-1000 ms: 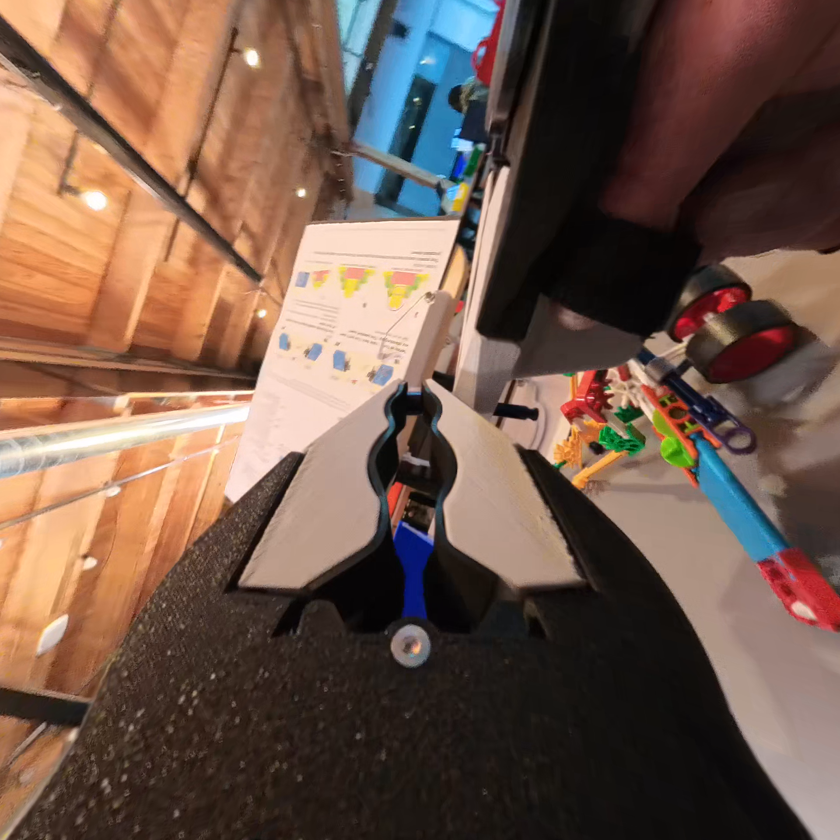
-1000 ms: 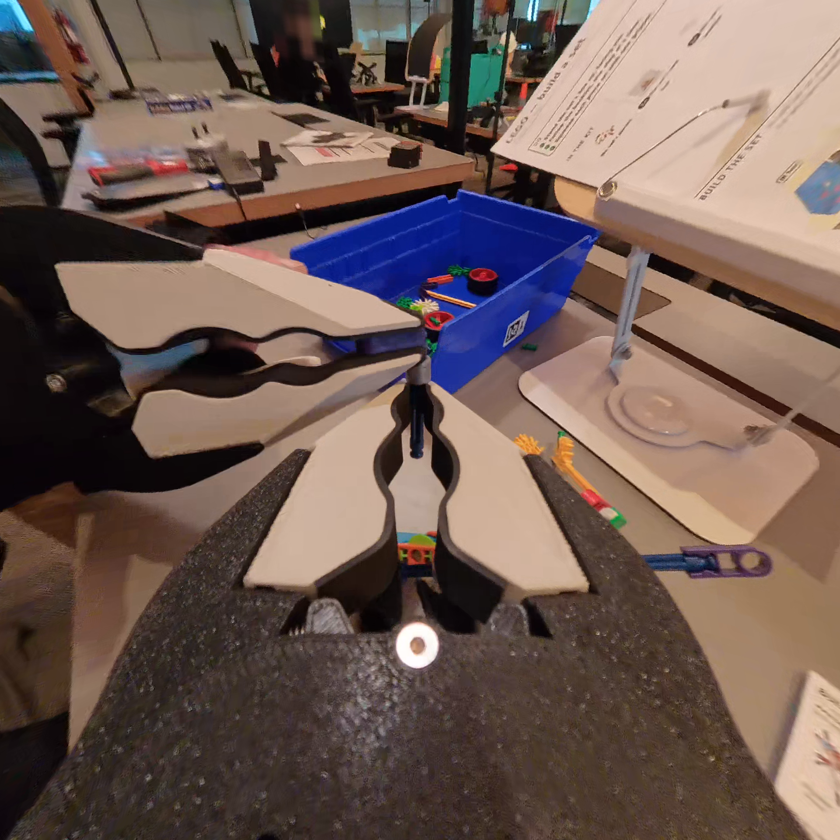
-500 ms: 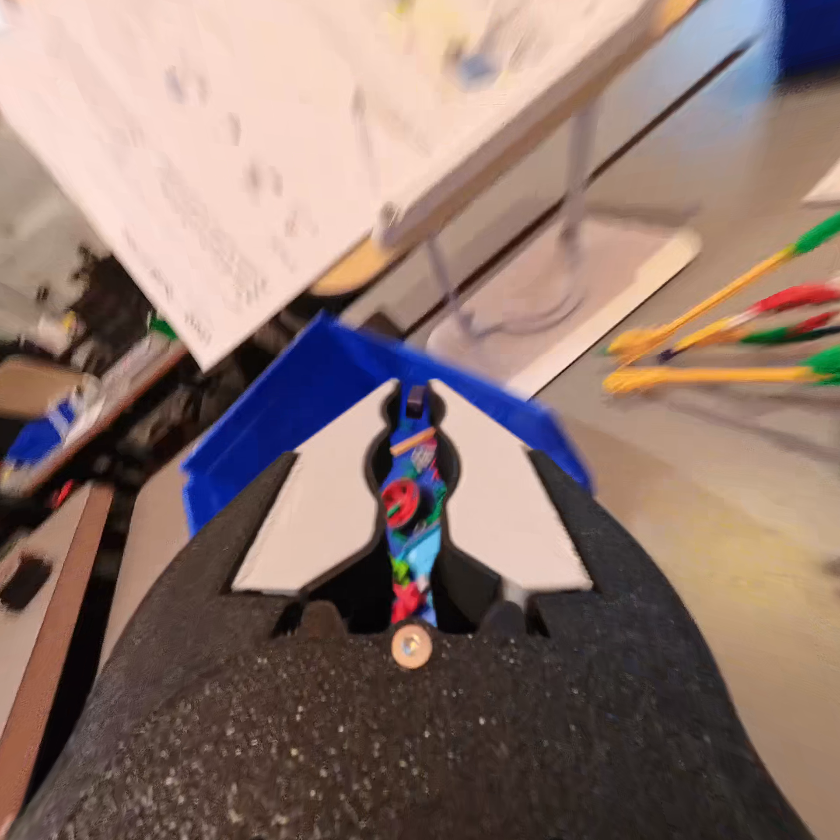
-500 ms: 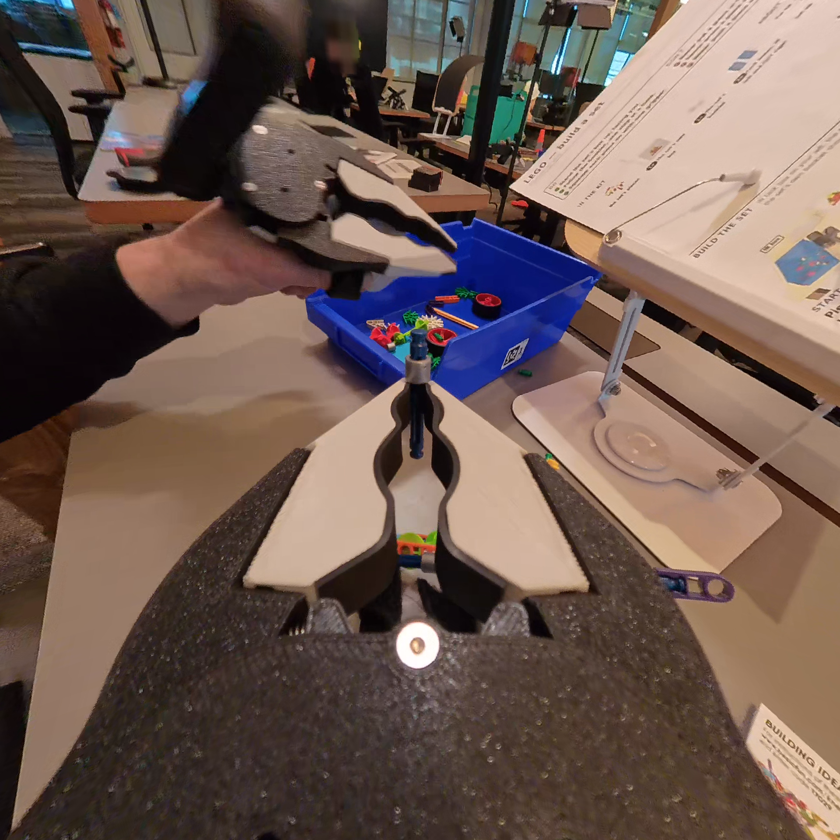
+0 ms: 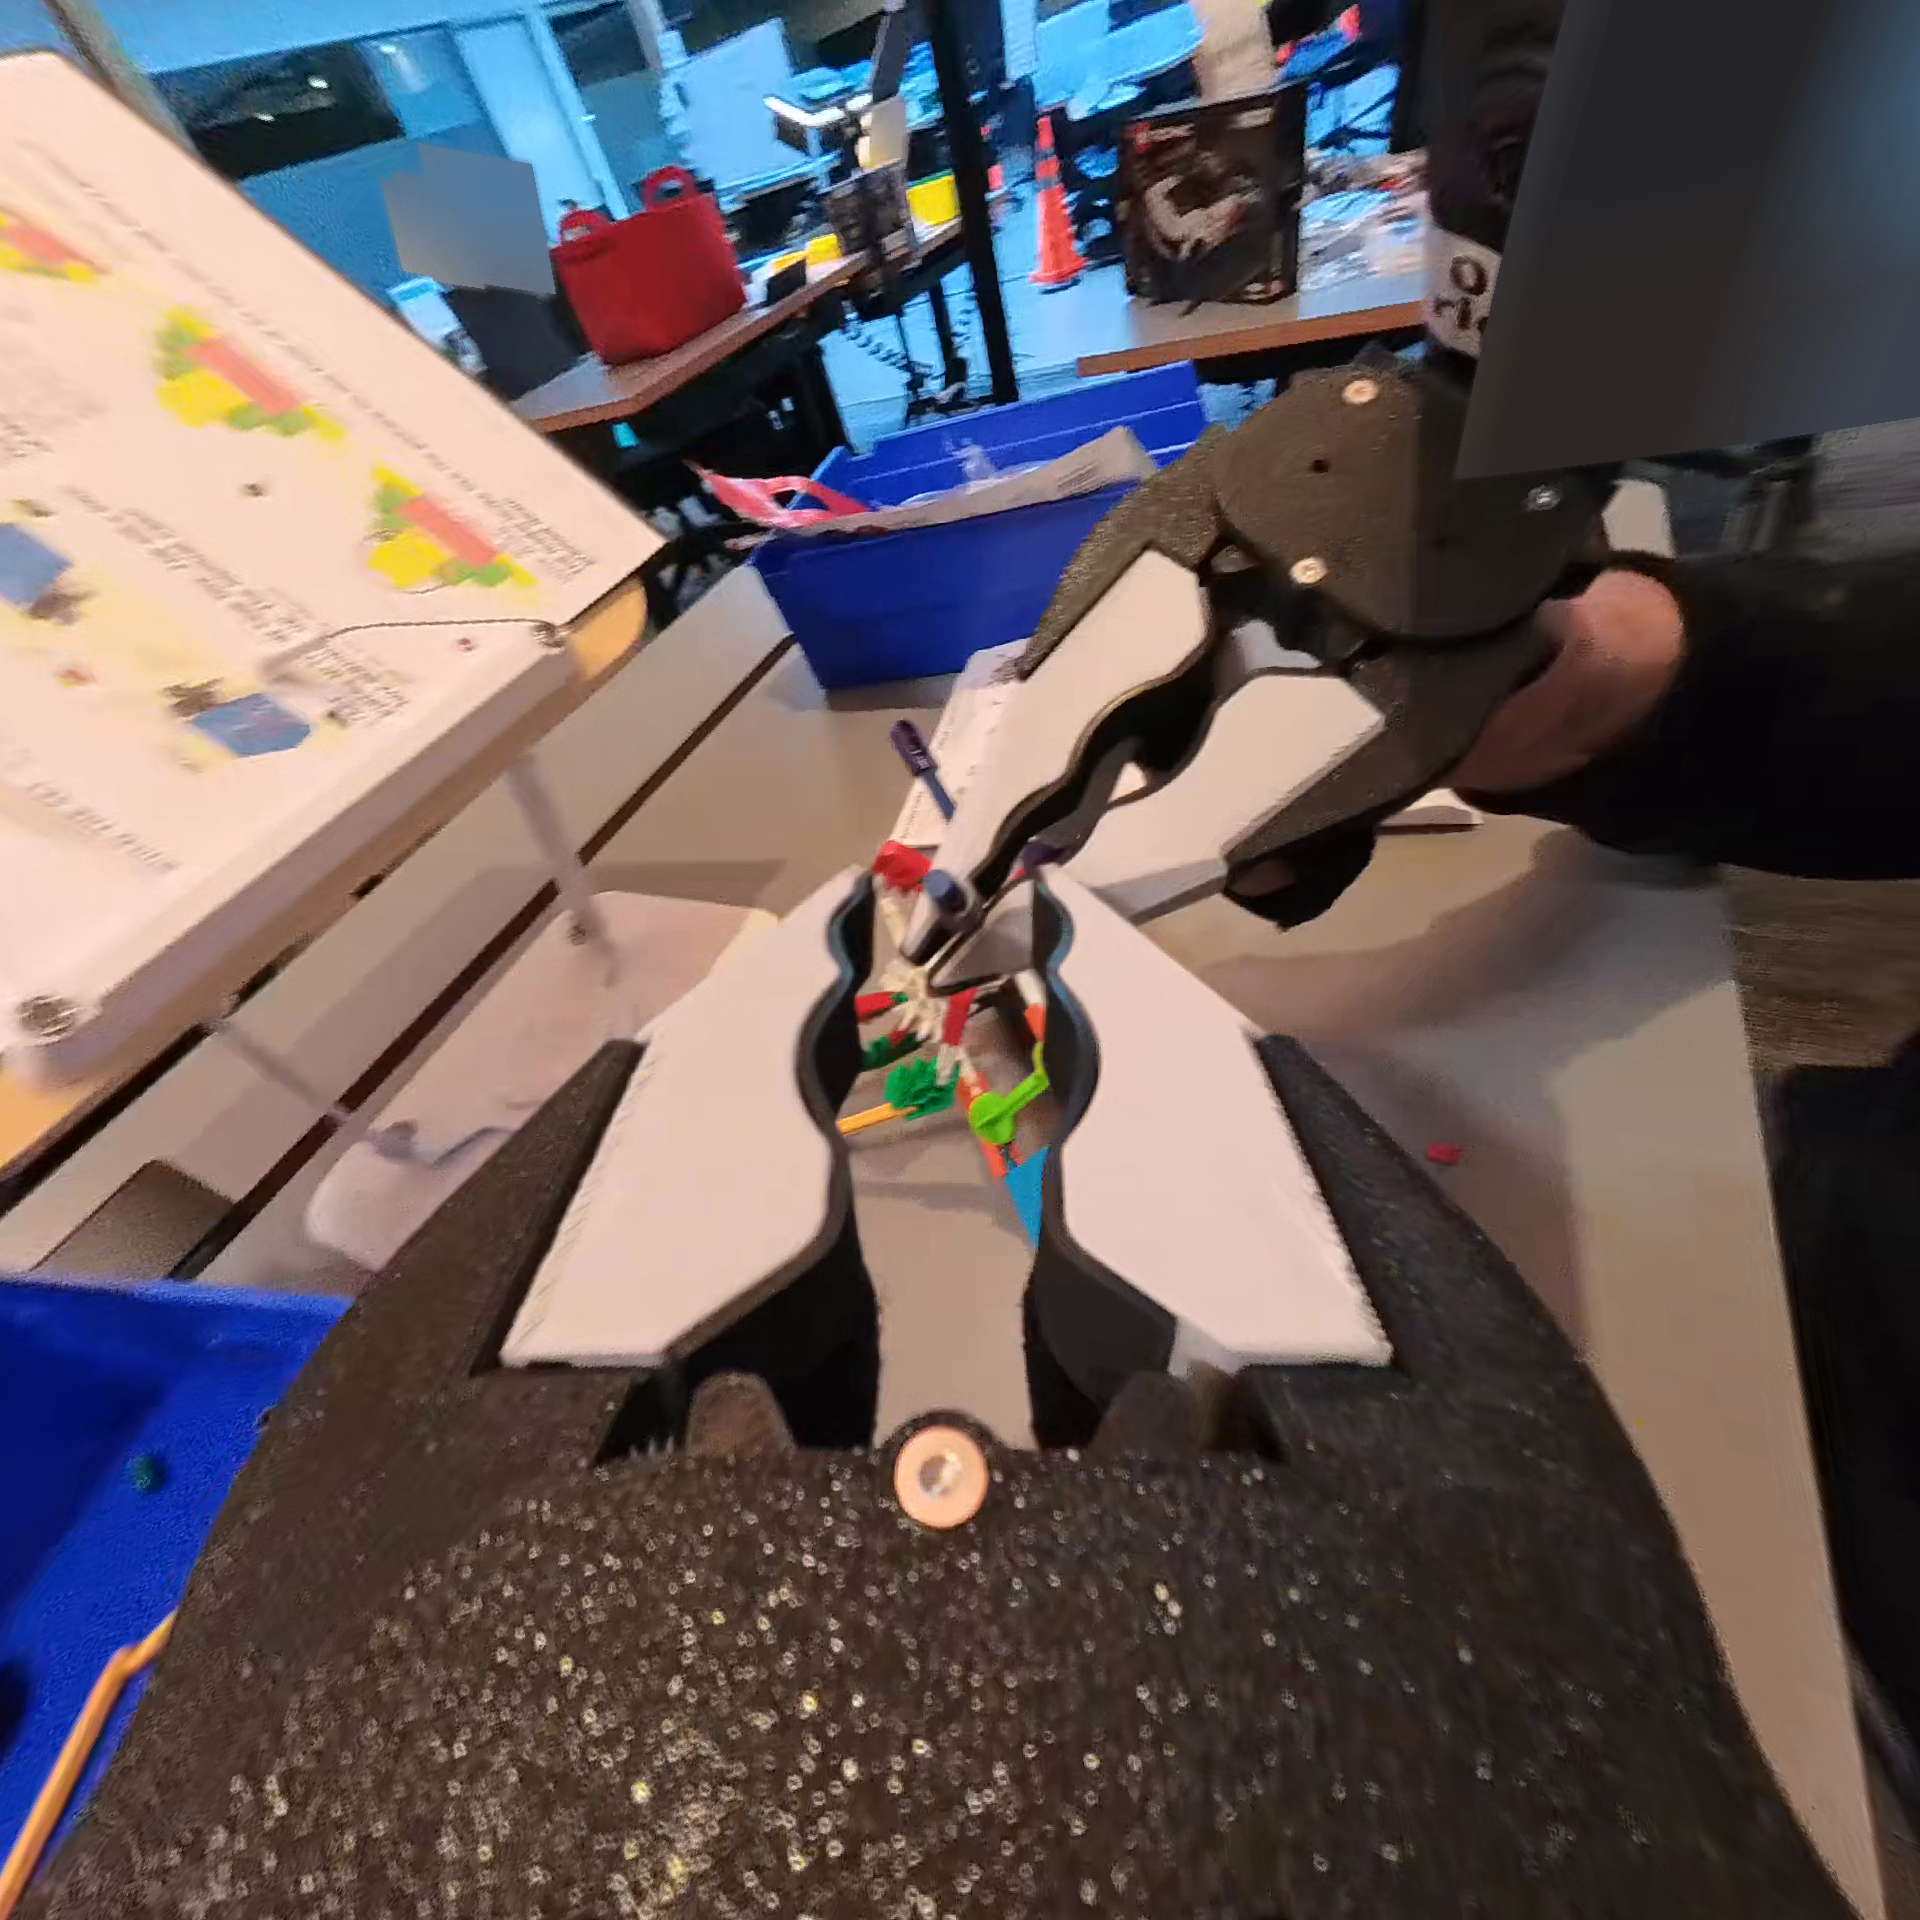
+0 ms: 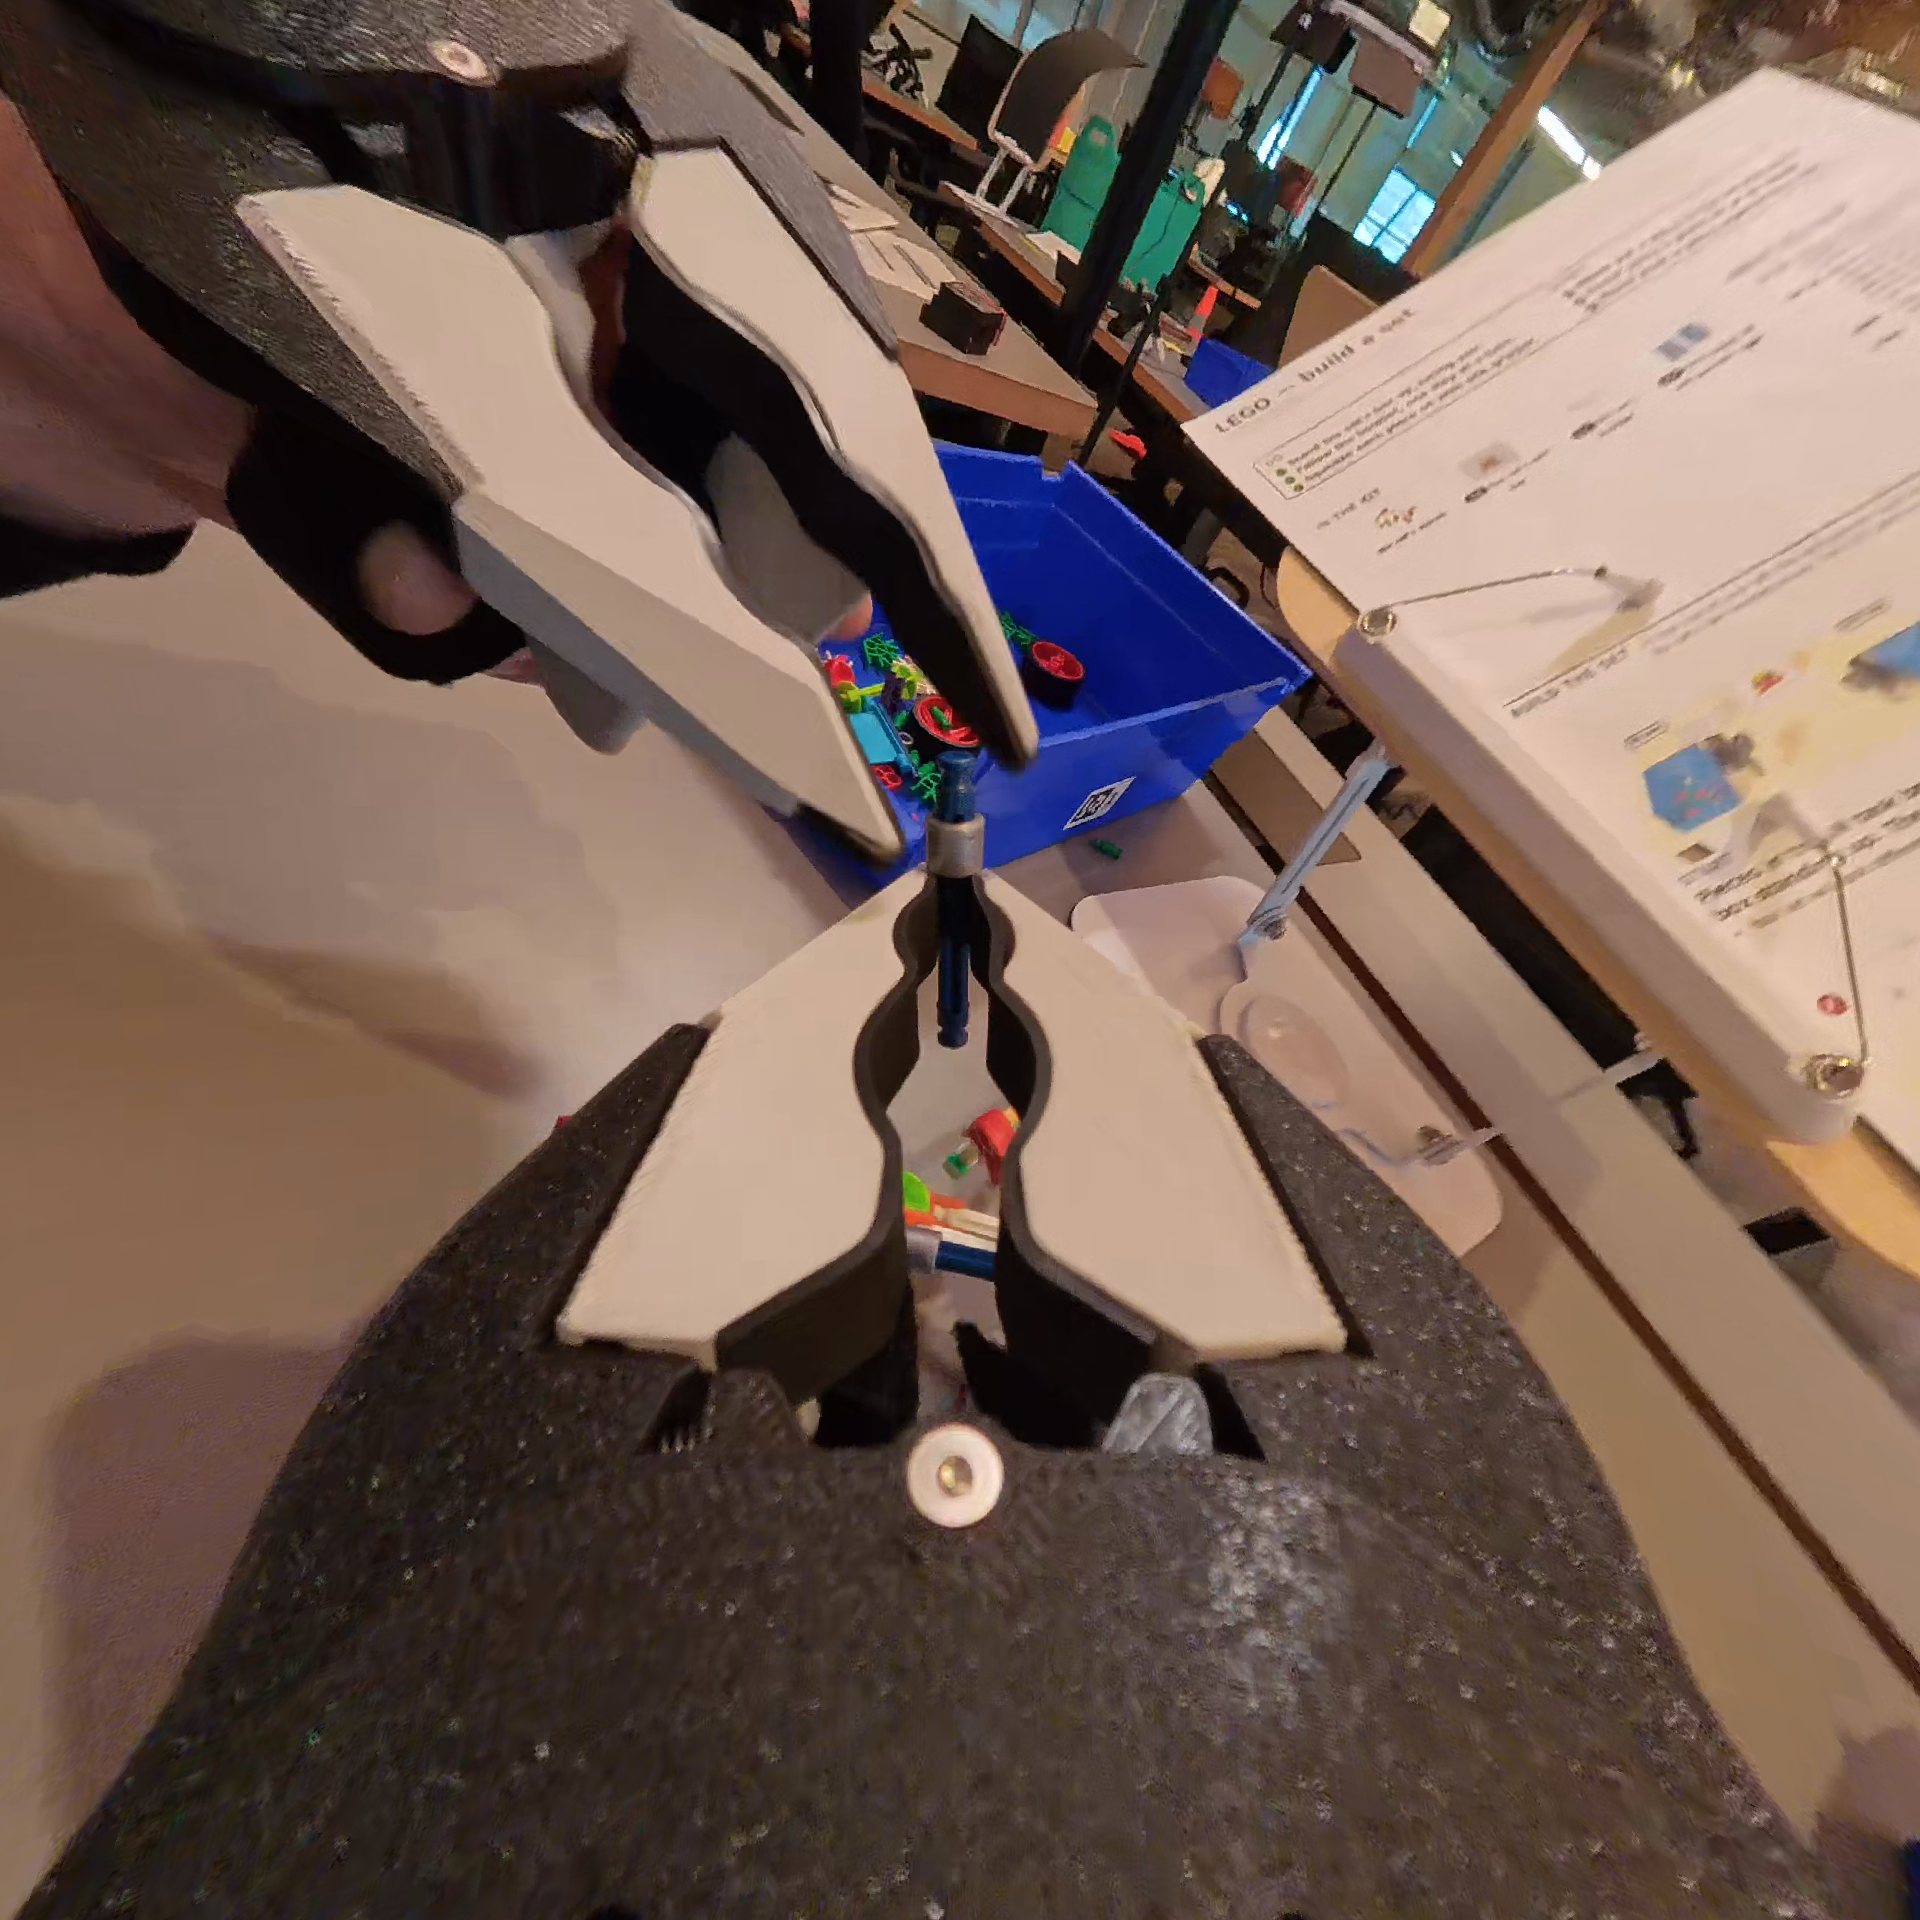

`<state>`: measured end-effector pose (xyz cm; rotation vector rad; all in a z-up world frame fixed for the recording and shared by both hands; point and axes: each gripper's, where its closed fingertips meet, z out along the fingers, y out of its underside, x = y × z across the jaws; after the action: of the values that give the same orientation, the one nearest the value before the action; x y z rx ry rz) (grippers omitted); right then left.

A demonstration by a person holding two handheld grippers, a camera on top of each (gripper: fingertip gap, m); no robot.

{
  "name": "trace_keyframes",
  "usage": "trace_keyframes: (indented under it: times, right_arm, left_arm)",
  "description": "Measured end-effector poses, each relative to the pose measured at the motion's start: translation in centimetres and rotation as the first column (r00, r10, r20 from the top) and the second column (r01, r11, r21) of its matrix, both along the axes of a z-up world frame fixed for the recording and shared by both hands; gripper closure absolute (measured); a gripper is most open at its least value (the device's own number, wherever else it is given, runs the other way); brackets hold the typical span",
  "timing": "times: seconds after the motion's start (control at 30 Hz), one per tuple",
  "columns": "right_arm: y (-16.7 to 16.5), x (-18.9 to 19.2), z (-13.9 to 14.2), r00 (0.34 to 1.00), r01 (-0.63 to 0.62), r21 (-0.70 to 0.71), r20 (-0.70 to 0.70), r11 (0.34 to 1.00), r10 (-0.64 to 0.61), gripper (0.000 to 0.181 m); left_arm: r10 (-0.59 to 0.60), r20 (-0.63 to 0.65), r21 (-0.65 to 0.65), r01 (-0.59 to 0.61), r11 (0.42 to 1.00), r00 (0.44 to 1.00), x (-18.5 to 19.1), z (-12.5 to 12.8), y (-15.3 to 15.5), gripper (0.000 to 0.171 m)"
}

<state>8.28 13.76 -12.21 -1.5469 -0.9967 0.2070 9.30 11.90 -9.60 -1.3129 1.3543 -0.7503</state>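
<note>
Above the table (image 6: 312,883), the right gripper (image 6: 951,883) clamps a blue rod (image 6: 954,966) upright, exposing its grey-collared tip; the left gripper (image 6: 961,795) hovers there, fingers apart, near the blue bin (image 6: 1164,748).

Both grippers had speckled black foam-textured bodies and pale grey wavy-edged fingers (image 5: 717,1122) with black inner pads. A round silver screw (image 5: 940,1472) sat at the base of the fingers on each body. The hand (image 5: 1558,691) behind the right gripper (image 5: 951,930) wore a black sleeve and black strap.
</note>
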Motion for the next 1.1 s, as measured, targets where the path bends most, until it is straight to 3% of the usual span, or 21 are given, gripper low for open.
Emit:
trace_keyframes:
  times: [0.13,0.37,0.5,0.6,0.77,0.87,0.93,1.03,1.1]
  right_arm:
    - [-0.3,-0.2,-0.2,0.999,-0.003,0.032,0.048,0.999,0.001,0.179]
    - [0.5,-1.3,1.0,0.999,-0.017,0.047,0.027,0.999,0.016,0.177]
    - [1.1,-2.0,2.2,1.000,-0.006,0.086,0.027,0.996,0.004,0.169]
    - [1.3,-2.1,2.9,1.000,0.001,0.091,-0.009,0.996,0.000,0.158]
    - [1.0,-1.1,4.3,0.996,0.025,0.118,-0.090,0.993,-0.015,0.152]
    - [0.5,0.5,4.9,0.993,0.053,0.136,-0.113,0.989,-0.038,0.152]
    - [0.3,2.2,5.0,0.991,0.087,0.136,-0.113,0.987,-0.072,0.152]
    - [0.1,5.0,4.8,0.984,0.125,0.088,-0.137,0.988,-0.113,0.152]
    - [-0.2,7.1,4.0,0.982,0.153,0.045,-0.121,0.987,-0.146,0.151]
  left_arm:
    - [-0.008,0.028,-0.033,0.009,0.999,1.000,0.5,-0.4,0.0,0.166]
    - [0.032,0.125,0.016,-0.034,0.999,0.992,-0.5,0.8,0.5,0.169]
    - [0.064,0.176,0.157,-0.092,0.983,0.982,-1.6,2.0,0.7,0.169]
    - [0.097,0.180,0.311,-0.150,0.938,0.979,-2.1,2.7,0.3,0.169]
    - [0.198,0.201,0.561,-0.279,0.779,0.959,-3.5,3.8,0.6,0.169]
    - [0.338,0.172,0.655,-0.364,0.662,0.925,-5.8,3.8,3.8,0.170]
    - [0.452,0.100,0.642,-0.404,0.651,0.887,-7.8,2.8,7.6,0.169]
    - [0.645,-0.012,0.536,-0.540,0.649,0.764,-12.0,-0.1,14.7,0.167]
    - [0.726,-0.110,0.493,-0.597,0.633,0.679,-14.4,-2.6,18.0,0.131]
